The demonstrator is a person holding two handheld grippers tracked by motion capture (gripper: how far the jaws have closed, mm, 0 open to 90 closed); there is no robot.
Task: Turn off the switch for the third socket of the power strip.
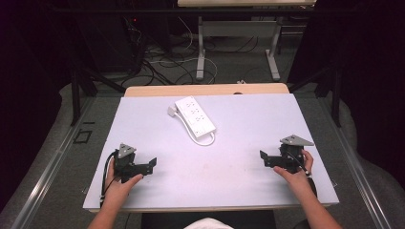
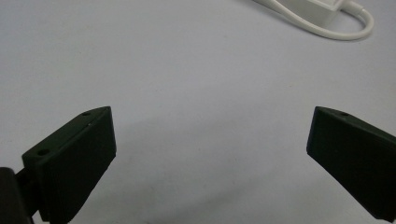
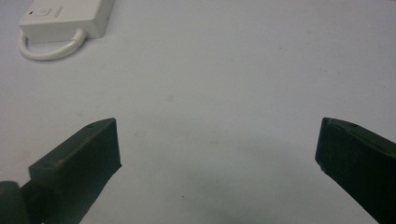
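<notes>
A white power strip [image 1: 195,114] lies slanted on the white tabletop [image 1: 239,176], its white cable [image 1: 203,139] looped at the near end and its plug [image 1: 172,111] at the far left end. My left gripper [image 1: 152,164] rests near the table's front left and points right, jaws wide apart with nothing between them. My right gripper [image 1: 263,157] rests at the front right and points left, also open and empty. The left gripper view catches the strip's end [image 2: 317,8] and cable [image 2: 355,30] at the top. In the right gripper view the strip's switch end [image 3: 65,18] lies at top left.
The white board sits on a wooden table whose far edge [image 1: 205,89] shows behind it. Beyond it stand metal desk legs [image 1: 200,52] and tangled cables [image 1: 157,67] on the floor. Dark frame posts [image 1: 75,90] flank the table on both sides.
</notes>
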